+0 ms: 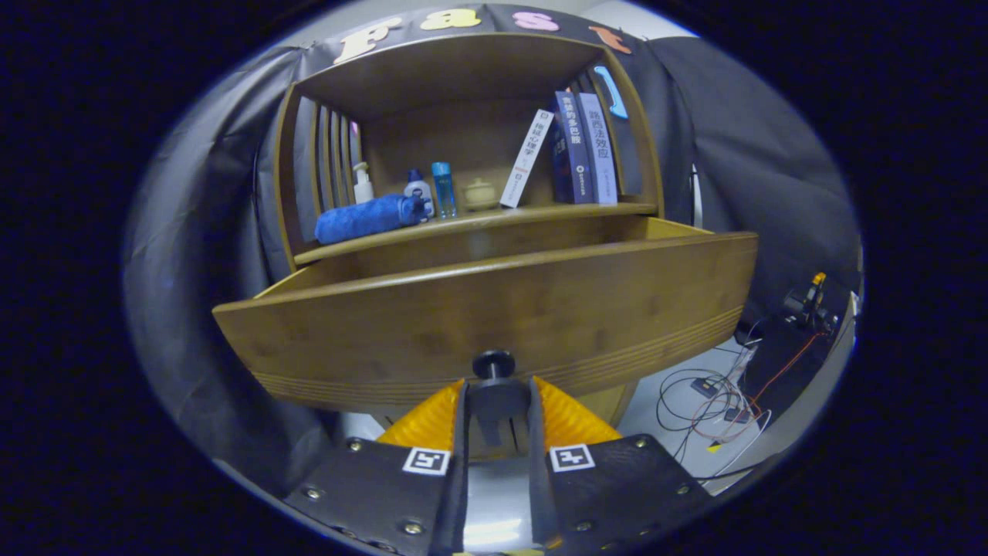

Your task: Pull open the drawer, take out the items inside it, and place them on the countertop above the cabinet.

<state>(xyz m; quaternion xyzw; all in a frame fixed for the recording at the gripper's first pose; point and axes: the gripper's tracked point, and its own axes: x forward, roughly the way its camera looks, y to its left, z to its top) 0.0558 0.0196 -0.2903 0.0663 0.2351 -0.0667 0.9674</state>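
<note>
In the gripper view the gripper (498,401) pinches the dark knob (494,364) at the lower middle of the drawer front (494,316), both fingers pressing it. The drawer stands pulled out under the countertop (478,224); its contents lie hidden behind that front, above and beyond the fingers.

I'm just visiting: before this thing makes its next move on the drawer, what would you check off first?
1. Gripper closed on the drawer knob: ok, a finger on each side.
2. Drawer pulled out from the cabinet: ok.
3. Items inside the drawer visible: cannot tell, its front hides them.
4. Free room on the countertop: ok, a bare stretch ahead of the books.
5. Blue towel lying stable there: ok.
</note>
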